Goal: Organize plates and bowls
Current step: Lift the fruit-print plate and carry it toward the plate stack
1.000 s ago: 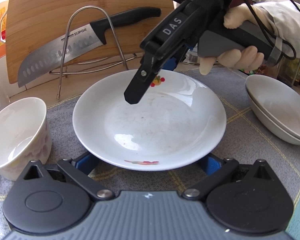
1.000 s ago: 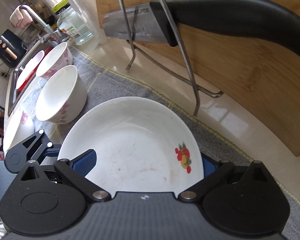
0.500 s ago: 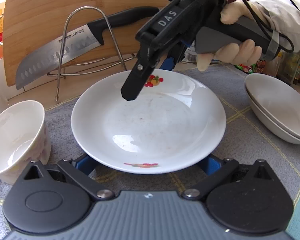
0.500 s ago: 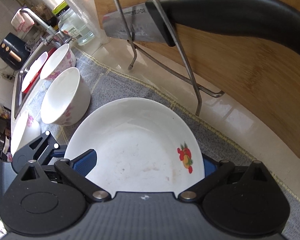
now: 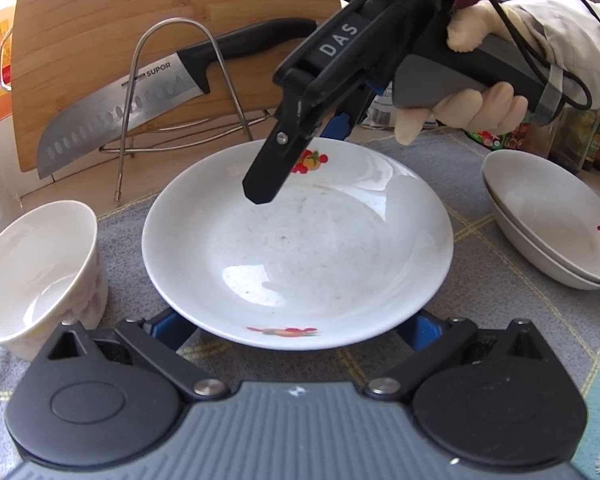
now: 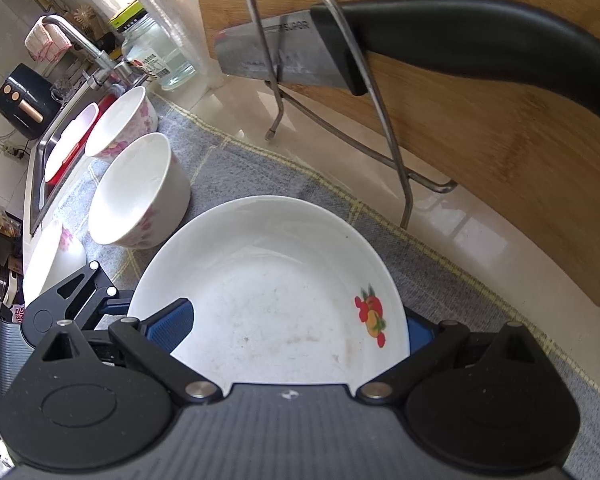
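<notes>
The shallow white fruit-printed plate (image 5: pixel 300 248) is lying on the grey checked cloth (image 5: pixel 500 320) covering the bench, hiding both fingertips. The left gripper (image 5: pixel 296 330) and right gripper (image 6: pixel 296 326) are gaping wide around its rim.

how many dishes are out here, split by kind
Shallow fruit-print plates: 3, the centre plate and a stack of two on the right of the left wrist view
Deep floral bowls: 2, the near bowl and the far bowl
Unclear: 1 white floral dish at the frame edge, cut off
Total: 6
</notes>
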A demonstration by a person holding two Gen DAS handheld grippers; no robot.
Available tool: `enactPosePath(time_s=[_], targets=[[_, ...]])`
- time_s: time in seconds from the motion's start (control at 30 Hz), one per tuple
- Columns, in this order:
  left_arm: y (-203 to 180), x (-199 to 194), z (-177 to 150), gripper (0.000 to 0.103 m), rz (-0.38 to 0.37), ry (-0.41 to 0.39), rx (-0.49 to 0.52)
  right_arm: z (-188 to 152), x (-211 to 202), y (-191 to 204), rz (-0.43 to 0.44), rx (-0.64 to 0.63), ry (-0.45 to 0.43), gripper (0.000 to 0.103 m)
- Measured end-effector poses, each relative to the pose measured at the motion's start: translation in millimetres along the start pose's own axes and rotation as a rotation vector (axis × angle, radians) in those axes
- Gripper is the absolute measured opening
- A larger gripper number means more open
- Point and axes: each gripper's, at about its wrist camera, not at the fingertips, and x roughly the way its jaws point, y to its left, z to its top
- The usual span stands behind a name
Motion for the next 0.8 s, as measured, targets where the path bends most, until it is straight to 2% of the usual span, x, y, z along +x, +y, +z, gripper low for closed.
enactPosePath(time_s=[0.53, 0.8], targets=[[-15, -45, -6, 0.103, 0.008, 0.014, -0.040, -32, -21, 37, 0.027, 0.000, -0.024, 0.103], [-25, -61, -8, 0.103, 0.016, 0.019, -0.021, -57, -32, 58, 0.022, 0.009, -0.036, 0.103]])
